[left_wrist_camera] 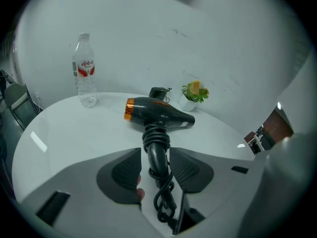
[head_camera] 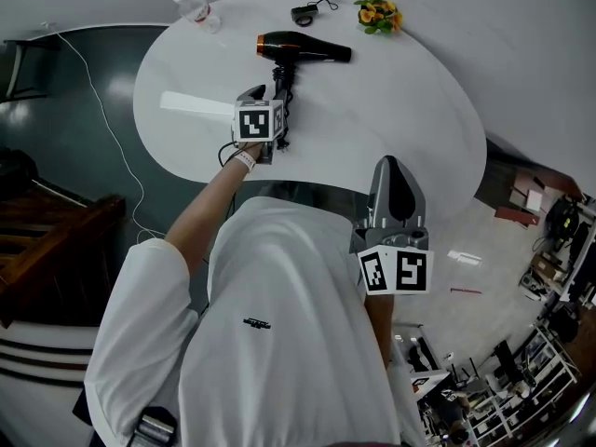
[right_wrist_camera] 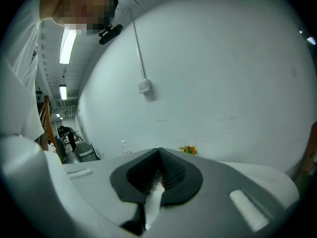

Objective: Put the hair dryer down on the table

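White shirt (head_camera: 279,324) of the person fills the lower head view. Just beside it, off the table's near edge, the right gripper (head_camera: 392,164) is held upright. In the right gripper view its ribbed black pads meet at the tips, so the right gripper (right_wrist_camera: 158,165) is closed with nothing between them.

Farther out, over the round white table (head_camera: 400,110), the left gripper (head_camera: 267,95) points at the hair dryer (head_camera: 303,47). In the left gripper view the jaws of the left gripper (left_wrist_camera: 154,153) stand apart. The dryer's black handle (left_wrist_camera: 157,161) runs between them with a narrow gap on either side, and the pads do not press it. The cord (left_wrist_camera: 156,135) is coiled round the handle and trails back between the jaws.

The hair dryer (left_wrist_camera: 158,112) lies on its side on the table (left_wrist_camera: 69,133), its orange-ringed end to the left.

Beyond it, near the far rim, stand:
- a clear water bottle (left_wrist_camera: 85,78) at left, upright
- a small black device (left_wrist_camera: 157,91) just behind the dryer
- a small potted plant (left_wrist_camera: 194,94) with yellow flowers at right
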